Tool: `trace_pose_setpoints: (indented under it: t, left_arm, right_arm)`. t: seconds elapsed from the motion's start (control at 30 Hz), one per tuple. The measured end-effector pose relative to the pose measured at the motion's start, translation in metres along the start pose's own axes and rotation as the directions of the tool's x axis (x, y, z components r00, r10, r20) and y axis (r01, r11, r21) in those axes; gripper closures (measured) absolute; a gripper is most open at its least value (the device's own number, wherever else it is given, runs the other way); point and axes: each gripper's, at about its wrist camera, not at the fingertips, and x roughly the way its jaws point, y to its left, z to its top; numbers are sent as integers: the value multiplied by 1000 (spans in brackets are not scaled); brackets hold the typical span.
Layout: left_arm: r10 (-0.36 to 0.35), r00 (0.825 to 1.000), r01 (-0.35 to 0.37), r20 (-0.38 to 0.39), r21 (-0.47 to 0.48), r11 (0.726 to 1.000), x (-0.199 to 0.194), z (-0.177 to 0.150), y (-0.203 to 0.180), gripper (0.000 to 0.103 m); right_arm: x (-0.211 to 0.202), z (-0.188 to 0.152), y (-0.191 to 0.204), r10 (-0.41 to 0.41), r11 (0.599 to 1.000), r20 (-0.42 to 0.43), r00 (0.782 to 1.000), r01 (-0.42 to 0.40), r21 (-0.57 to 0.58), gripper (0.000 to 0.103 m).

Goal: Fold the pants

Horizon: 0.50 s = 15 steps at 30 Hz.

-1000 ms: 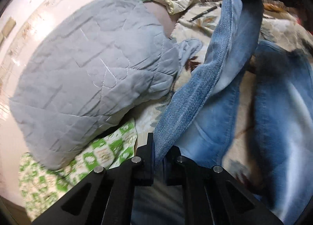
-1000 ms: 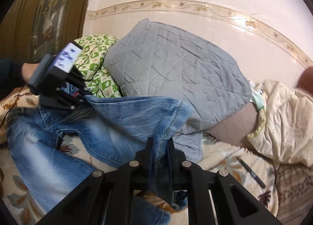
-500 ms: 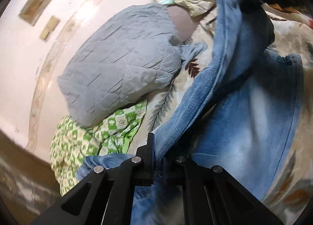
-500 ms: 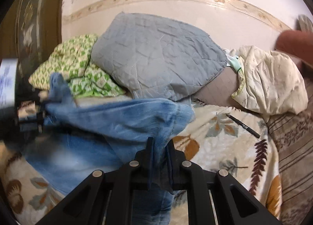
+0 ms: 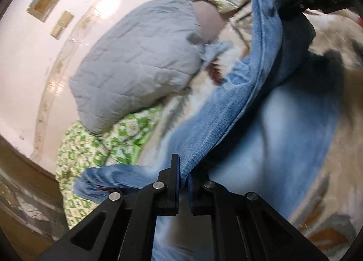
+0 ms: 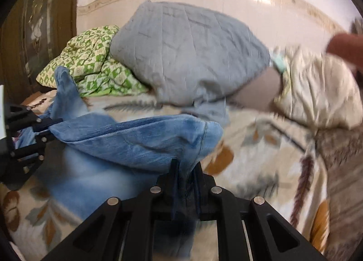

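Risk: lifted denim slipping from either pinch, or sagging unevenly and landing skewed on the lower layer. Left gripper (image 5: 183, 178) and right gripper (image 6: 184, 173) each clamp an edge of the pants (image 5: 226, 124), faded blue jeans stretched between them at frame centre, the rest lying on the leaf-print blanket (image 6: 261, 154).
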Motion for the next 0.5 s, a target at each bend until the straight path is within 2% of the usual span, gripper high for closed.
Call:
trace_pose_setpoints:
  t: [0.2, 0.3, 0.33, 0.37, 0.43, 0.5]
  left_arm:
    - [-66, 996, 71, -59, 100, 992, 1, -23, -36, 97]
    - [-72, 994, 81, -79, 121, 989, -2, -29, -49, 97]
    - [-73, 994, 82, -84, 121, 989, -3, -30, -52, 97]
    - [-76, 993, 86, -91, 112, 990, -5, -30, -54, 97]
    - [-81, 992, 91, -92, 104, 990, -8, -31, -57, 97]
    - [-62, 993, 75, -103, 128, 989, -7, -33, -65, 97]
  right_arm:
    - [3, -31, 0, 13, 995, -106, 994, -3, 96, 89]
    - [1, -40, -3, 26, 988, -132, 991, -6, 156, 79]
    - [-1, -42, -5, 33, 984, -137, 990, -9, 179, 66]
    - [-4, -46, -9, 40, 977, -138, 990, -10, 215, 32]
    - [-13, -49, -15, 27, 966, -104, 994, 1, 260, 2]
    - [-21, -53, -23, 28, 951, -94, 995, 3, 311, 0]
